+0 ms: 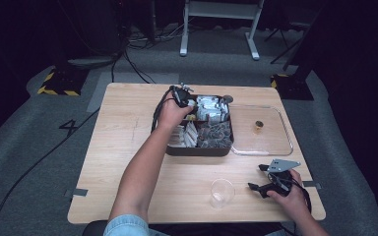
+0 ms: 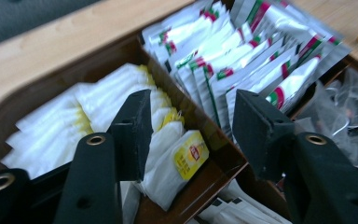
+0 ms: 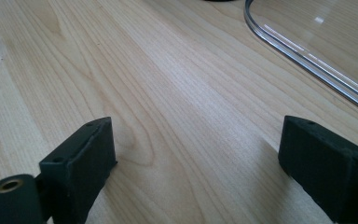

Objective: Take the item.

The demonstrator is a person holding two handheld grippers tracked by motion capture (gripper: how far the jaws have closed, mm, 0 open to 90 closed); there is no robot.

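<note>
A dark brown compartment tray (image 1: pixel 197 150) stands in the middle of the wooden table. My left gripper (image 1: pixel 184 98) hangs over its far left corner. In the left gripper view its jaws (image 2: pixel 193 126) stand apart above a row of white tea bags (image 2: pixel 74 116). A tea bag with a yellow tag (image 2: pixel 186 161) lies between them, and neither pad presses on it. Silver sachets with red and green print (image 2: pixel 261 60) fill the neighbouring compartment. My right gripper (image 1: pixel 258 177) rests low at the table's front right, open (image 3: pixel 196 158) over bare wood with nothing between its fingers.
A clear plastic tray (image 1: pixel 261 147) lies right of the brown tray, with a small brown object (image 1: pixel 259 126) on it; its rim (image 3: pixel 307 60) runs ahead of my right gripper. A clear plastic cup (image 1: pixel 222 192) stands near the front edge, left of my right gripper.
</note>
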